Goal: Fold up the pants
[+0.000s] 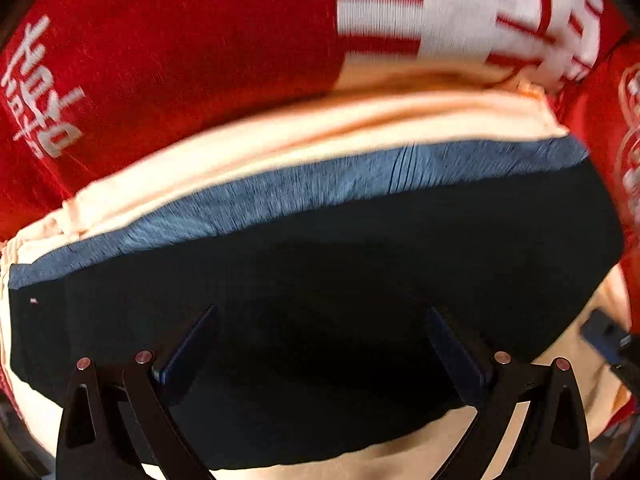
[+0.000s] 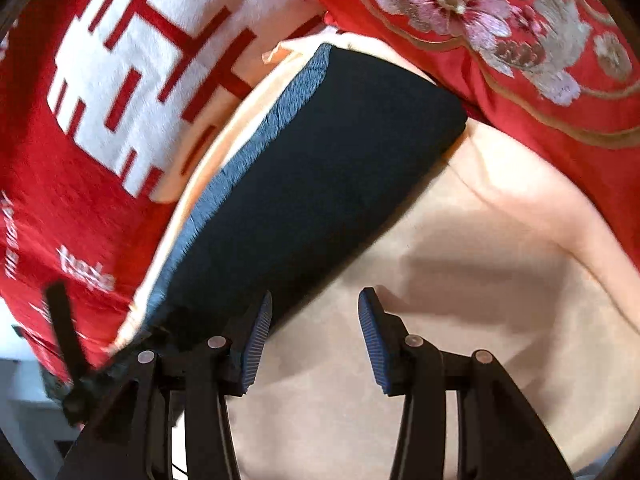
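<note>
The dark navy folded pants with a ribbed blue-grey waistband [image 1: 320, 264] lie on a pale peach cloth [image 1: 280, 128] over a red bedspread with white lettering [image 1: 160, 48]. In the left wrist view their long axis runs left to right, tilted up toward the right, waistband along the far edge. In the right wrist view the pants [image 2: 320, 168] stretch from lower left to upper centre, beside a red flower-embroidered cushion [image 2: 500, 32]. The left gripper [image 1: 320, 312] hovers low over the dark fabric, fingers spread wide (nothing between them). The right gripper [image 2: 316, 308] points over the peach cloth, fingers apart, the left finger [image 2: 256, 336] at the pants' edge.
</note>
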